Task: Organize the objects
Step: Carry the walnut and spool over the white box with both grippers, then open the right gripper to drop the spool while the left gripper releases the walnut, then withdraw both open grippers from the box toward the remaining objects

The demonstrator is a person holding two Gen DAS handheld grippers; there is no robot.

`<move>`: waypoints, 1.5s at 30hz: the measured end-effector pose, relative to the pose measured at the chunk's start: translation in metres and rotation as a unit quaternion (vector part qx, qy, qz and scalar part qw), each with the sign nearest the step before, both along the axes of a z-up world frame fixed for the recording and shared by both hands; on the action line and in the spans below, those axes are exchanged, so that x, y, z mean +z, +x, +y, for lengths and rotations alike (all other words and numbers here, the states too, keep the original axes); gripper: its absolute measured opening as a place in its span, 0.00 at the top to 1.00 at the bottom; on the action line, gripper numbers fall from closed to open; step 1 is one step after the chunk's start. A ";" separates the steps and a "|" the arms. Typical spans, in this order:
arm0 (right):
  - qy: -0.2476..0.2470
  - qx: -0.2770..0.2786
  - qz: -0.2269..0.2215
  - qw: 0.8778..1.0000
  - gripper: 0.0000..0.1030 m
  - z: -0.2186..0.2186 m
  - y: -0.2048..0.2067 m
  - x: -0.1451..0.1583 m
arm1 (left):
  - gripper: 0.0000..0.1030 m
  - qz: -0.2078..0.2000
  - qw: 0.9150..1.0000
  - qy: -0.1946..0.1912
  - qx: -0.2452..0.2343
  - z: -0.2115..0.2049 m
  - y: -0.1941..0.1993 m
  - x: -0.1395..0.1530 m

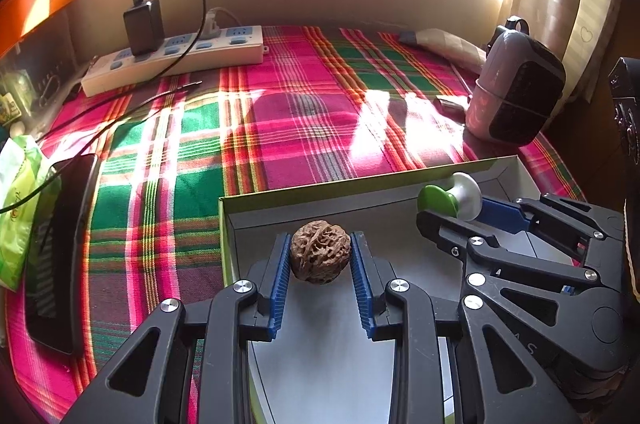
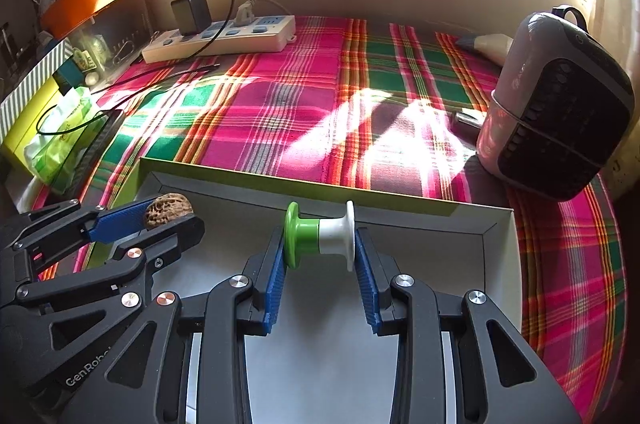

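Both tools hang over the shallow box (image 1: 360, 184) at the lower middle of each frame: the left tool (image 1: 320, 256) holds a walnut (image 1: 320, 251) between its blue pads, and the right tool (image 2: 320, 244) grips a green-and-white spool (image 2: 320, 237) by its two end discs. This looks like the placing step, so next each load should be lowered to the box floor and released. Whether either thing already touches the floor cannot be told, and the box's near edge is hidden behind the tools.
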State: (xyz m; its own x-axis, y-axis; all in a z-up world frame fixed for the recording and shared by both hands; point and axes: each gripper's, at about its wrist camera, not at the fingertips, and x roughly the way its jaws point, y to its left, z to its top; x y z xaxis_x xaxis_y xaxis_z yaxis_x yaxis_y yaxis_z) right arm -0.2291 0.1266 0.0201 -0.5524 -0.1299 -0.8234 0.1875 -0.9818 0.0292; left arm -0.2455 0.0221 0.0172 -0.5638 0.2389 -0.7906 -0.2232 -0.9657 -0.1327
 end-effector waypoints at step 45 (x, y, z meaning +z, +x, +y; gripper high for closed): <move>-0.021 -0.020 0.029 0.999 0.42 0.020 0.038 0.017 | 0.64 0.026 0.999 -0.001 0.035 -0.020 0.046 0.025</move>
State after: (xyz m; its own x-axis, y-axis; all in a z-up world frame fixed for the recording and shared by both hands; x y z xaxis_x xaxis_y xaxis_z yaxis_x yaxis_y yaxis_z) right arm -0.1916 0.1470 0.0375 -0.6048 -0.1405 -0.7839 0.1514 -0.9866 0.0600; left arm -0.1999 0.0025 0.0420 -0.6197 0.1959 -0.7600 -0.1619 -0.9794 -0.1204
